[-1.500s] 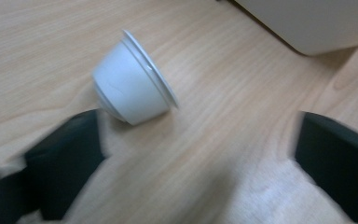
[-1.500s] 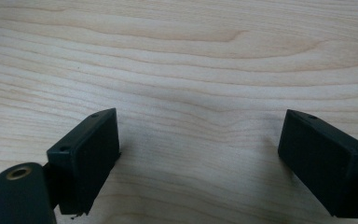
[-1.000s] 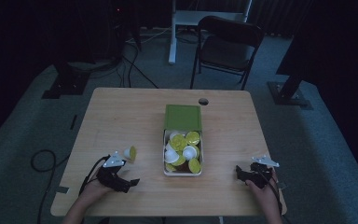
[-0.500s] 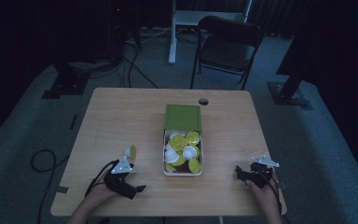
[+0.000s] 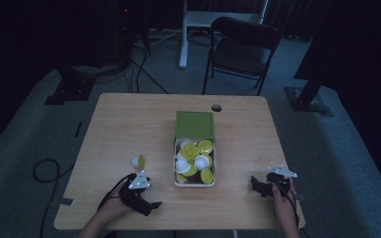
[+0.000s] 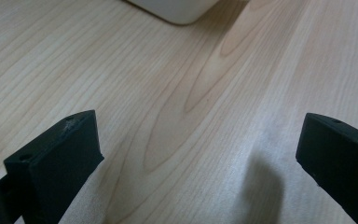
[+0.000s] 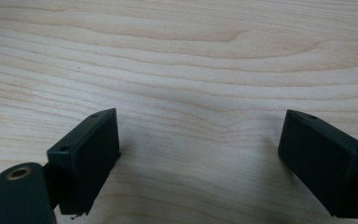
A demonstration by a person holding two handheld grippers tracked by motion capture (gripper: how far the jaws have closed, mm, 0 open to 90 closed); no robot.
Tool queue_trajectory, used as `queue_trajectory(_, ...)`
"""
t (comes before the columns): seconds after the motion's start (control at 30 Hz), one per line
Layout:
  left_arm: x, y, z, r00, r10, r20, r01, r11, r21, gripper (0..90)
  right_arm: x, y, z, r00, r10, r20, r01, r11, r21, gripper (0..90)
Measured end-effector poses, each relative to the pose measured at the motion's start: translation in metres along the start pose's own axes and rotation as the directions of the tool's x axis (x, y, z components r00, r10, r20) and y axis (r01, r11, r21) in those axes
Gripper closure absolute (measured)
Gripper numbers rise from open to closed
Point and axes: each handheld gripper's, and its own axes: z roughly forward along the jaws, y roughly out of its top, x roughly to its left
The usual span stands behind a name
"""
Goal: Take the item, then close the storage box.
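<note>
Two grippers rest low on the table (image 5: 119, 124), left gripper (image 5: 151, 204) and right gripper (image 5: 254, 184) both spread wide and empty. One loose capsule (image 5: 139, 161) lies beyond the left, just beside the capsule-filled box (image 5: 195, 171); farther off, a chair (image 5: 240, 49).

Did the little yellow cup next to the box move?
No. The little cup lies at the same spot left of the white box. The left gripper drew back from it toward the table's near edge.
</note>
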Motion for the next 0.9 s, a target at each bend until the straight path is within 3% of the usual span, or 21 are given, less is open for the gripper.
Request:
queue_trajectory(0.63,-0.004,0.006,0.001,0.9998,0.019,0.006,-0.019,0.9998,-0.005,0.0,0.003,-0.001,-0.001,0.9999,-0.010,-0.003,0.010,1.000,-0.004,13.1)
queue_trajectory(0.73,-0.005,0.009,0.001,0.9997,0.022,-0.005,-0.022,0.9996,-0.015,0.0,0.009,-0.002,-0.003,0.9997,-0.010,-0.021,0.010,1.000,-0.006,12.7)
queue_trajectory(0.9,-0.003,0.015,-0.003,0.9995,0.012,-0.030,-0.014,0.9982,-0.058,0.0,0.022,0.000,-0.007,0.9954,-0.040,-0.087,0.037,0.999,-0.026,12.4)
